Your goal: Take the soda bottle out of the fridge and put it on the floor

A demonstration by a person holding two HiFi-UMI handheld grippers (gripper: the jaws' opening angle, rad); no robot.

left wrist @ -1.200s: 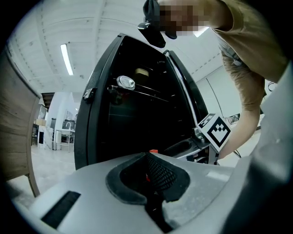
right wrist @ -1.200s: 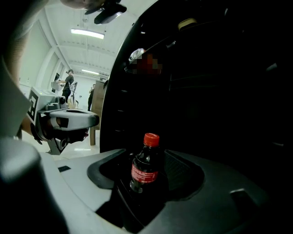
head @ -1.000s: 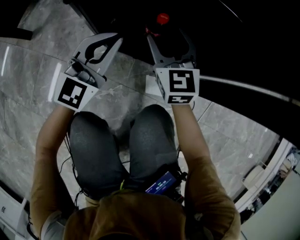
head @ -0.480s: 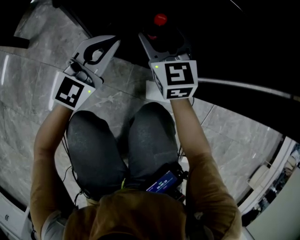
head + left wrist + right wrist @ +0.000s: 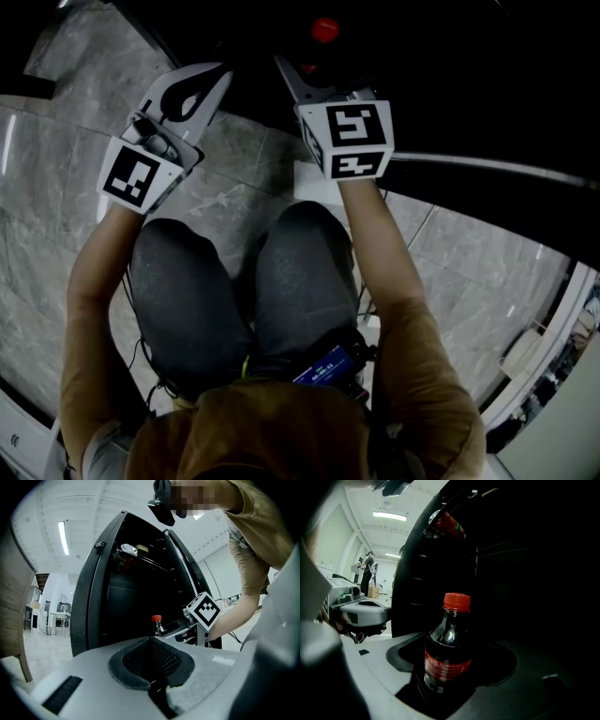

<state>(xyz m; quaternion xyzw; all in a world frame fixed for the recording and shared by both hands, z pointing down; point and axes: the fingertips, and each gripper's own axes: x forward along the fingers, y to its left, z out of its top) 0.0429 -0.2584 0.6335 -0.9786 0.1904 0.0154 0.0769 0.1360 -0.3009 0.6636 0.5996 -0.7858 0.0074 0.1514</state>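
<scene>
left tool: jaws together | fridge: open | soda bottle: inside, upright

– Soda bottle, position?
– In the fridge, low down, between my right gripper's jaws, which had just been opening.
– Left gripper?
– Left of the right one, at the fridge's front edge, above the floor, ahead of my knees.
</scene>
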